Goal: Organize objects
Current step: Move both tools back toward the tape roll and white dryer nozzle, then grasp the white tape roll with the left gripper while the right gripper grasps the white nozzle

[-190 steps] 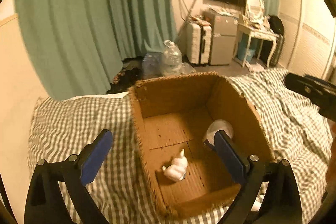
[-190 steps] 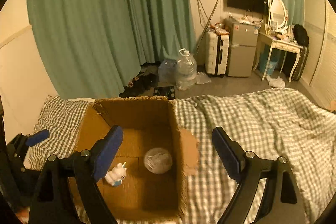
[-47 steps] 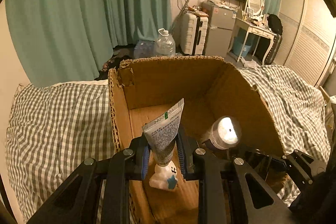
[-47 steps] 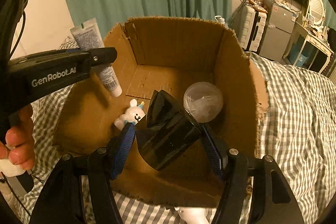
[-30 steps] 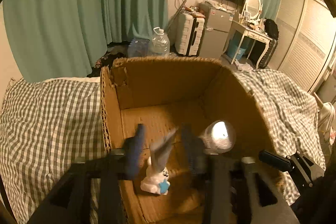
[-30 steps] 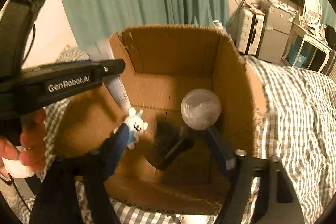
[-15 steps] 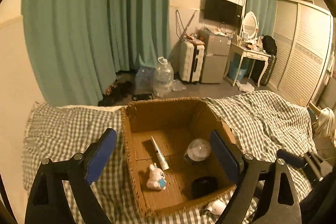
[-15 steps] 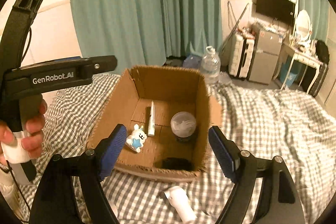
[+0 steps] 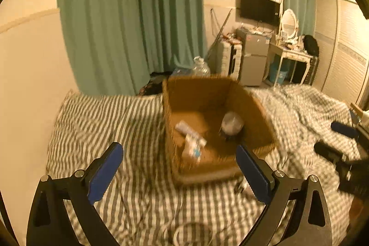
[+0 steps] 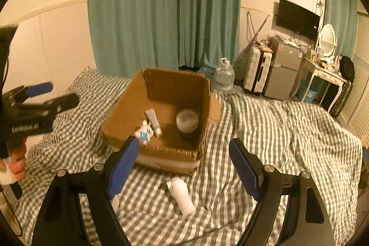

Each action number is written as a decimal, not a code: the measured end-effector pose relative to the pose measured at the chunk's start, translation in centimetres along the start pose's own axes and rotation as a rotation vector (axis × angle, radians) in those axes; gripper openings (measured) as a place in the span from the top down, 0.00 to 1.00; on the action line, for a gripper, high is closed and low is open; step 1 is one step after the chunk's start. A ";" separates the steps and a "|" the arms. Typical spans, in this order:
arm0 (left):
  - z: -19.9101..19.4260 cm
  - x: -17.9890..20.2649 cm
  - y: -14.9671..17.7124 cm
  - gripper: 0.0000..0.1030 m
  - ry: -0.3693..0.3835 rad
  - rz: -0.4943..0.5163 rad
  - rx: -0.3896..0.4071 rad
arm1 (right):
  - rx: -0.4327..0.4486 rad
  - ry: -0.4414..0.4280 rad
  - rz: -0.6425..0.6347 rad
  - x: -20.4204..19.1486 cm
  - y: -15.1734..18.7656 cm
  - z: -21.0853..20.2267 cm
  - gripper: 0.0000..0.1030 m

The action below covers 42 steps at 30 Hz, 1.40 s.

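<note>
- Nearest to us, both tools are out of the box and carry nothing: our left gripper [image 9: 178, 173] is spread wide with no load between its blue pads, and our right gripper [image 10: 184, 167] is just as wide and bare, where a moment ago one pinched a tube and the other a dark cup.
- Just past the right gripper, a white bottle-like item [image 10: 182, 196] lies loose on the checked bedspread [image 10: 276, 130], close to the box's near wall; we judge it the next thing to collect.
- Another pale round object [image 9: 192, 234] sits at the bottom edge of the left view, too blurred to name.
- Beyond, the cardboard box [image 10: 125, 118] now holds the tube [image 10: 153, 121] lying flat on its floor, the small bunny figurine [image 10: 144, 130] touching it, and the clear round container [image 10: 187, 120] toward the right wall.
- The dark cup is not plainly visible from here; only a shadowed patch shows under the container.
- Farthest back hang the green curtains [image 10: 161, 4].
- Two more items look stowed; the task seems well along, not finished.
</note>
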<state>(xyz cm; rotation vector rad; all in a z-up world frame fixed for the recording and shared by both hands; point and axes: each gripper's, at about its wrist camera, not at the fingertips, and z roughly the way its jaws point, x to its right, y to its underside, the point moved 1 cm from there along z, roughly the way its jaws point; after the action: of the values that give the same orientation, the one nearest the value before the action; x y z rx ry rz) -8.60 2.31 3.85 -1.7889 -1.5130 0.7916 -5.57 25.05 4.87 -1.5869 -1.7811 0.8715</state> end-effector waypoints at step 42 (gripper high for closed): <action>13.4 1.2 19.6 0.04 0.190 -0.027 -0.472 | -0.464 -0.040 0.014 -0.1 13.3 19.8 0.53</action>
<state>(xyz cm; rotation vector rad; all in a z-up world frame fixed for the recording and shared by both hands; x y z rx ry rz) -7.50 2.51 -19.89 -2.1018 -1.6852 0.2464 -13.11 24.23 -17.71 -1.8741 -2.1104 0.5173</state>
